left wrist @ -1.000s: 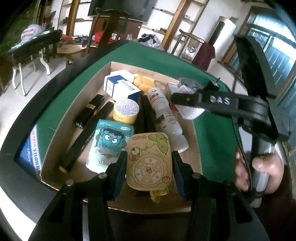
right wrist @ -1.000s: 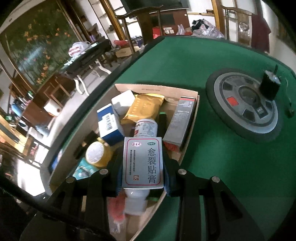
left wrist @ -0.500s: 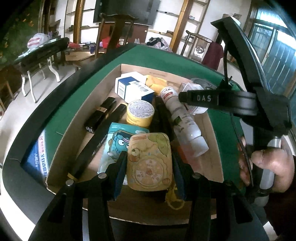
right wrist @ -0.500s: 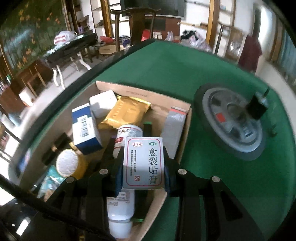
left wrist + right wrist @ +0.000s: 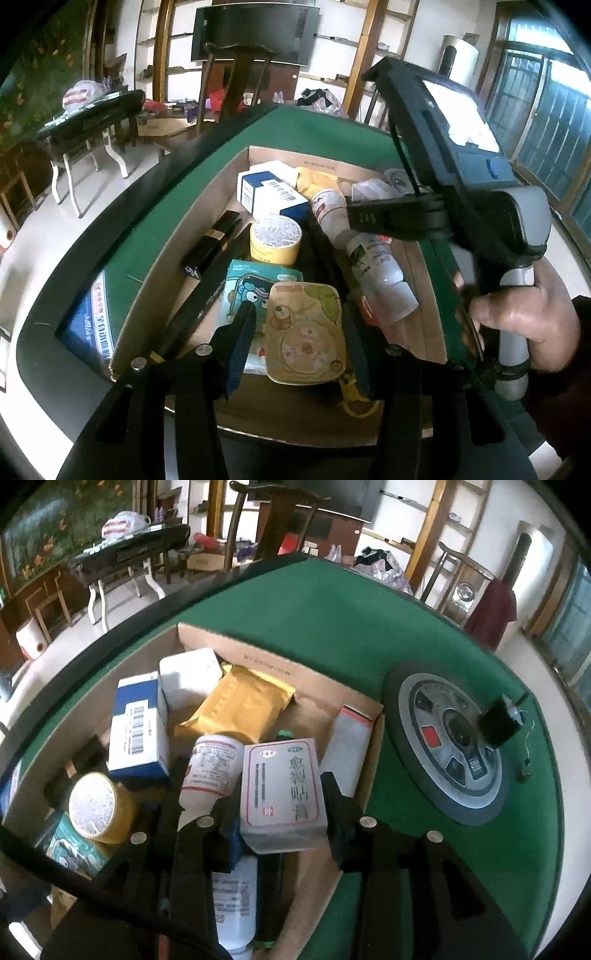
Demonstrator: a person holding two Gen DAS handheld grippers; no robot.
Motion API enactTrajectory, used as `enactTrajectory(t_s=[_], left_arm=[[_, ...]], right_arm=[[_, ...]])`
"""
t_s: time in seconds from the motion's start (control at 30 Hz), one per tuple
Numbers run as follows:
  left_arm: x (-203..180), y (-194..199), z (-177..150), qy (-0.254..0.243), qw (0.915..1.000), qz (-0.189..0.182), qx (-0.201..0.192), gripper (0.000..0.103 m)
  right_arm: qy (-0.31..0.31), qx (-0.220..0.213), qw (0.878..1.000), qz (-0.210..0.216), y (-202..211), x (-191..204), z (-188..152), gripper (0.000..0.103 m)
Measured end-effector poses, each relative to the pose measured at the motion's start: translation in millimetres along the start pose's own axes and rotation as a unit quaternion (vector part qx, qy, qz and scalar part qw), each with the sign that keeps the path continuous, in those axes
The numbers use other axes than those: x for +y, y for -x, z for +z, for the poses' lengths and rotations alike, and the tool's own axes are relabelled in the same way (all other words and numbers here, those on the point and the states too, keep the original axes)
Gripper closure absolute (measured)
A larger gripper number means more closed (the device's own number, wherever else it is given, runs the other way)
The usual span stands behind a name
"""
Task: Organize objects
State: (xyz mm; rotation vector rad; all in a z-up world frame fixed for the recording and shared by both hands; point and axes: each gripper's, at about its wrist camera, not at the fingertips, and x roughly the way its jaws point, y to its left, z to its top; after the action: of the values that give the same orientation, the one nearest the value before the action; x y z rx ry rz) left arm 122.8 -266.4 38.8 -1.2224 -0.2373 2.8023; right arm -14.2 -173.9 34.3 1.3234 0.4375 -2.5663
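A cardboard box [image 5: 373, 746] sits on a green felt table [image 5: 332, 620], crammed with small goods. The left gripper [image 5: 299, 332] hangs over the box's near edge with its pads pressed on both sides of a flat yellow cartoon packet [image 5: 306, 336], printed with a little bear and a round dial; the writing on it is too small to read. Just beside that, further toward the box's left wall, lies a teal cartoon pouch [image 5: 255, 288], and beyond it a roll of yellow tape [image 5: 275, 242] stands on its side. Two long black cases [image 5: 212, 245] lie along the left wall. The right gripper [image 5: 284, 816] holds its place over the box's right side, its jaws opening around a white medicine carton [image 5: 282, 794] with a red border and large Chinese characters down its face, blurred past reading; the carton is tilted, and there is a gap between it and the right pad. Under it a white bottle [image 5: 210, 771] with a red-edged label lies on its side. At the far end sit a blue-and-white barcode box [image 5: 138, 727], a plain white box [image 5: 190, 675] and a yellow foil pouch [image 5: 240, 701]. A grey carton [image 5: 349, 738] leans against the right wall. Small print runs along the box's far flap, illegible. In the left view the letters "DAS" show upside down on the right gripper's arm, and a hand [image 5: 524, 321] grips its handle.
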Motion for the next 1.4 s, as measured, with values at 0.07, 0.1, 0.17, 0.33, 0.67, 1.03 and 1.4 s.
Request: enactTrajectory(t_s=[0.07, 0.1, 0.17, 0.33, 0.67, 1.03, 1.4], left_arm=[[0, 0, 0, -0.001, 1.0, 0.002, 0.0, 0.06], [0, 0, 0, 0.0, 1.0, 0.002, -0.001, 0.06], [-1, 0, 0, 0.0, 1.0, 0.003, -0.001, 0.06], [-2, 1, 0, -0.001, 1.0, 0.008, -0.001, 0.06], [-15, 14, -2, -0.017, 0.9996, 0.018, -0.011, 0.06], [-32, 27, -3, -0.029, 0.9986, 0.037, -0.023, 0.043], [-45, 48, 1, -0.024, 0.9955, 0.065, -0.064, 0.036]], right_arm=[[-0.009, 0.003, 1.0, 0.01, 2, -1, 0, 0.067], [-0.014, 0.005, 1.0, 0.017, 3, -2, 0, 0.067], [-0.03, 0.006, 0.999, 0.035, 7, -7, 0, 0.067], [-0.046, -0.013, 0.997, 0.061, 24, -12, -2, 0.065], [-0.046, -0.044, 0.994, 0.09, 56, -15, -12, 0.059], [-0.076, -0.053, 0.99, 0.105, 69, -43, -34, 0.059], [-0.128, -0.06, 0.982, 0.125, 75, -79, -63, 0.059]])
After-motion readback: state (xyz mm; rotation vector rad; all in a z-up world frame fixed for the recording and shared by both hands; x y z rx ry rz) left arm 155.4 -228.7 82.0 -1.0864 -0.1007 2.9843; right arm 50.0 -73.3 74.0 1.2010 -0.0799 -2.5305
